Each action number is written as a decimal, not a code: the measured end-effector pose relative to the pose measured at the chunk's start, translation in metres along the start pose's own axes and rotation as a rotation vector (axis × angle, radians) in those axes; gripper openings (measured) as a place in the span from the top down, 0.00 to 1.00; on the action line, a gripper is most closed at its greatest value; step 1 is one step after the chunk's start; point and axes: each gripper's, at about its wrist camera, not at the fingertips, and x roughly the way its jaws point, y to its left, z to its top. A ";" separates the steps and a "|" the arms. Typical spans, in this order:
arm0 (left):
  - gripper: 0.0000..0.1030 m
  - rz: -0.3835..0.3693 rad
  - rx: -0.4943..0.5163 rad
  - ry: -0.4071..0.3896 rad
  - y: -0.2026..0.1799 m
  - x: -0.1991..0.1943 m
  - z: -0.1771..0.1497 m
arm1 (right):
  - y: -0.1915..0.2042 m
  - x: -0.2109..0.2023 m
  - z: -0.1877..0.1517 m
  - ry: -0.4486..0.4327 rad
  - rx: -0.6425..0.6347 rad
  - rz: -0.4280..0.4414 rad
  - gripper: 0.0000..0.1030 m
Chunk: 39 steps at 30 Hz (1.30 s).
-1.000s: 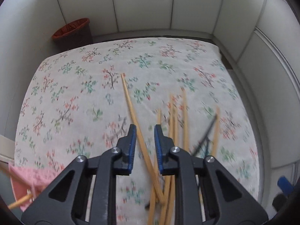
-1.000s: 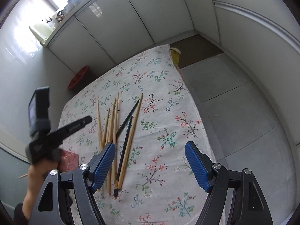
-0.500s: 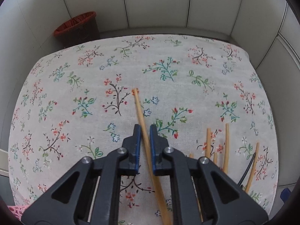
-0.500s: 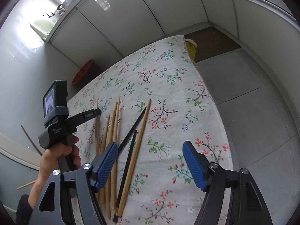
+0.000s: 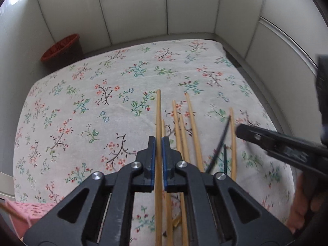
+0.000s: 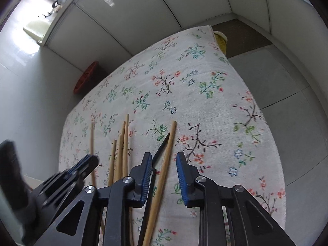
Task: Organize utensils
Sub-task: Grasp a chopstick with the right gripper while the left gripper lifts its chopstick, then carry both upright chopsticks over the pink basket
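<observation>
Several wooden chopsticks [image 5: 189, 127] and two dark ones [image 5: 219, 143] lie on a floral tablecloth [image 5: 98, 102]. My left gripper [image 5: 158, 141] is shut on one wooden chopstick [image 5: 158, 112] that points away from me. My right gripper [image 6: 164, 160] is open and low over the pile, with a wooden chopstick [image 6: 167, 153] and a dark chopstick [image 6: 161, 149] between its jaws. The right gripper also shows at the right of the left wrist view [image 5: 276, 141]. The left gripper shows blurred at the lower left of the right wrist view [image 6: 82, 168].
A red waste bin [image 5: 61, 49] stands on the floor beyond the table's far left corner. A yellow container [image 6: 220, 41] stands past the far right corner. A pink cloth [image 5: 26, 215] lies at the near left edge. White wall panels surround the table.
My left gripper has swung right over the pile with its chopstick. My right gripper has dropped toward the table and narrowed its jaws around the right-hand chopsticks.
</observation>
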 end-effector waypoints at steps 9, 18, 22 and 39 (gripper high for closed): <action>0.94 -0.086 0.023 -0.036 0.004 -0.037 -0.018 | 0.020 0.017 -0.006 0.001 -0.116 -0.189 0.88; 0.94 -0.155 -0.035 -0.047 0.015 -0.080 -0.048 | 0.026 0.000 -0.046 0.048 -0.136 -0.262 0.94; 0.94 -0.178 -0.036 -0.055 0.018 -0.109 -0.066 | 0.020 -0.018 -0.075 0.058 -0.082 -0.220 0.95; 0.94 -0.181 -0.192 -0.294 0.085 -0.239 -0.123 | 0.108 -0.177 -0.154 -0.233 -0.190 -0.091 0.95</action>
